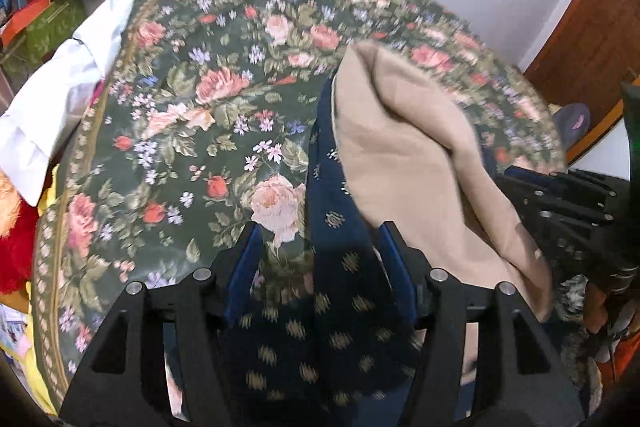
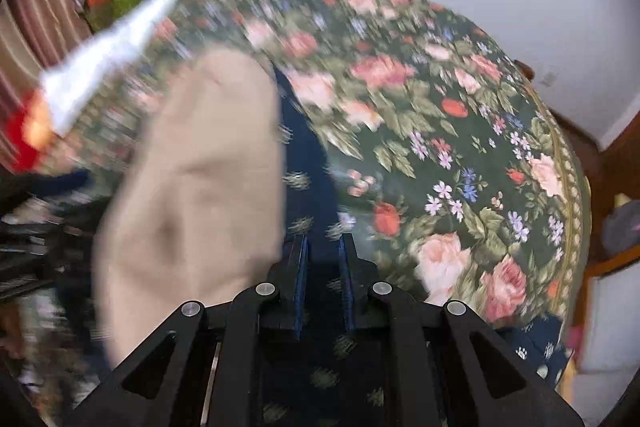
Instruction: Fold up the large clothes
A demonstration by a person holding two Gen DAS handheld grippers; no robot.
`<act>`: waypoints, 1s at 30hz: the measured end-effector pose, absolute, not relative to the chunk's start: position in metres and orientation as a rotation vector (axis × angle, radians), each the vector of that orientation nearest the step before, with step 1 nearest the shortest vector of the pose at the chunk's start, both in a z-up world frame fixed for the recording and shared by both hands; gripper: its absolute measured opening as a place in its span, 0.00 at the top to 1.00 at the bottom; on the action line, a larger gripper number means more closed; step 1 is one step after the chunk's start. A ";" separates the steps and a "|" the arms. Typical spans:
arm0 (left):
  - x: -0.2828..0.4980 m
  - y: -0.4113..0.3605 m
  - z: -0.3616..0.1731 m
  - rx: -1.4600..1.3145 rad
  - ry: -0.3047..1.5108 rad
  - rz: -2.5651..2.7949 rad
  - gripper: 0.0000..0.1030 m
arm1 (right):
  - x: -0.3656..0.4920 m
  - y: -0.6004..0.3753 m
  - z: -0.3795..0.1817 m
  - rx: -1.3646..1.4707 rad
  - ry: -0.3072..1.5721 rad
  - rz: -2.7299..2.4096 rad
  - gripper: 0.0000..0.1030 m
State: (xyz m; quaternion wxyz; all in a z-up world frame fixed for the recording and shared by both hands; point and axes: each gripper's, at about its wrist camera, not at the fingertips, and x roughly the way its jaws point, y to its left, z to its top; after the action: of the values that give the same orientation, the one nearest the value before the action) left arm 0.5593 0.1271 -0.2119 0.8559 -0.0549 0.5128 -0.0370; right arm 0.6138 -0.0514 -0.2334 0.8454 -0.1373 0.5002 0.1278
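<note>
**Inspector:** The navy patterned garment (image 1: 320, 307) lies along the middle of the floral tablecloth (image 1: 192, 115), its beige lining (image 1: 400, 147) turned up and over on one side; the fabric runs back under both tools.

**Assistant:** And the grips?

**Inspector:** The left gripper (image 1: 318, 247) stands with its jaws apart — navy cloth lies between them, but the pads do not press on it; the right gripper (image 2: 323, 255) has its jaws drawn nearly together on the navy cloth, which I judge a pinch on a thin layer, though blur softens the edges.

**Assistant:** What does the fold call for?

**Inspector:** In my judgement, one hand holds and one is free; the free one should take the edge squarely before the fold is carried over, or the flap will drag askew; keep the beige side flat, no bunching at the crease.

**Assistant:** Hazards nearby?

**Inspector:** A white garment (image 1: 60, 87) hangs at the table's far left edge — keep clear of it; clutter beyond is too blurred to name.
</note>
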 end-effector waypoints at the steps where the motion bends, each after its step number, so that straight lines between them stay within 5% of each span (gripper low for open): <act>1: 0.561 0.126 -0.217 -0.107 1.086 -0.071 0.42 | 0.616 -0.050 -0.241 -0.334 1.045 0.253 0.84; 3: 0.568 0.125 -0.232 -0.088 1.105 -0.054 0.42 | 0.611 -0.055 -0.242 -0.386 0.973 0.205 0.54; 4: 0.570 0.125 -0.237 -0.087 1.111 -0.052 0.42 | 0.608 -0.058 -0.241 -0.427 0.925 0.136 0.19; 5: 0.572 0.126 -0.244 -0.090 1.122 -0.050 0.42 | 0.606 -0.064 -0.240 -0.448 0.880 0.104 0.08; 14: 0.579 0.135 -0.240 -0.169 1.034 -0.052 0.42 | 0.615 -0.095 -0.223 -0.145 0.936 0.286 0.09; 21: 0.609 0.145 -0.238 -0.197 1.029 0.032 0.44 | 0.635 -0.046 -0.231 -0.098 0.960 0.337 0.26; 24: 0.613 0.141 -0.239 -0.154 1.013 0.021 0.66 | 0.634 -0.034 -0.230 -0.111 0.930 0.350 0.55; 26: 0.611 0.132 -0.236 -0.109 1.000 0.004 0.92 | 0.632 -0.033 -0.227 -0.084 0.928 0.374 0.78; 30: 0.598 0.112 -0.221 -0.024 0.966 -0.021 0.93 | 0.624 -0.040 -0.220 -0.022 0.927 0.405 0.90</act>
State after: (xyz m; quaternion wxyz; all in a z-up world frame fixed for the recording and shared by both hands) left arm 0.5984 0.1121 -0.2214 0.8854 -0.0114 0.4646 -0.0103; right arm 0.6241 -0.0398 -0.2201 0.8747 -0.0105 0.4441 0.1938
